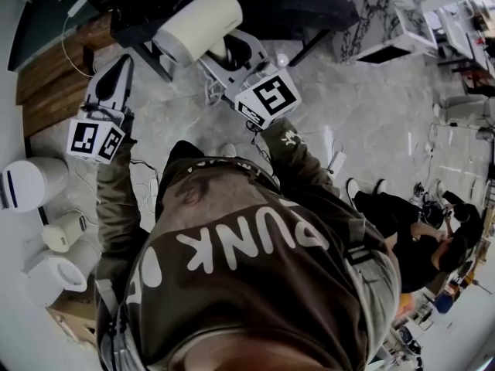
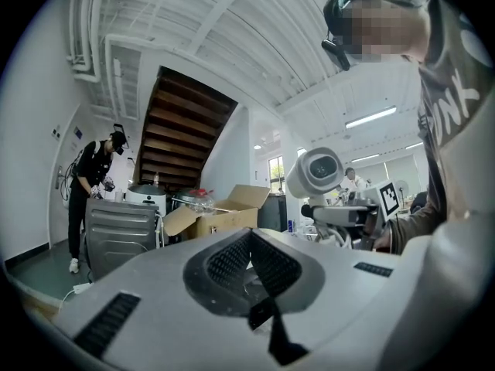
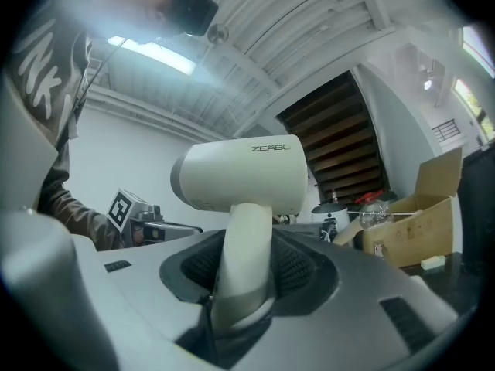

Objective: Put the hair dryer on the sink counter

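My right gripper [image 3: 246,273] is clamped on the handle of the hair dryer [image 3: 240,172]. The ribbed black pads press the cream handle from both sides, and the handle stands nearly upright between them. The dryer's barrel sits crosswise on top, just beyond the jaws, with lettering on its side. In the head view I hold it up in front of my chest, over the grey marbled floor [image 1: 371,122], with nothing under it. My left gripper [image 2: 249,257] is clenched on nothing, its two pads meeting in a closed wedge. It hangs to the left of the dryer, apart from it, and its camera sees the dryer's round end off to the right. Farther off, an open cardboard box [image 2: 220,215] lies beside a grey metal cabinet [image 2: 120,234] with a white pot [image 2: 147,195] on top. A person in dark clothes [image 2: 91,184] stands at the far left by that cabinet. Behind all of it a dark wooden staircase [image 2: 182,130] climbs toward the white ceiling.
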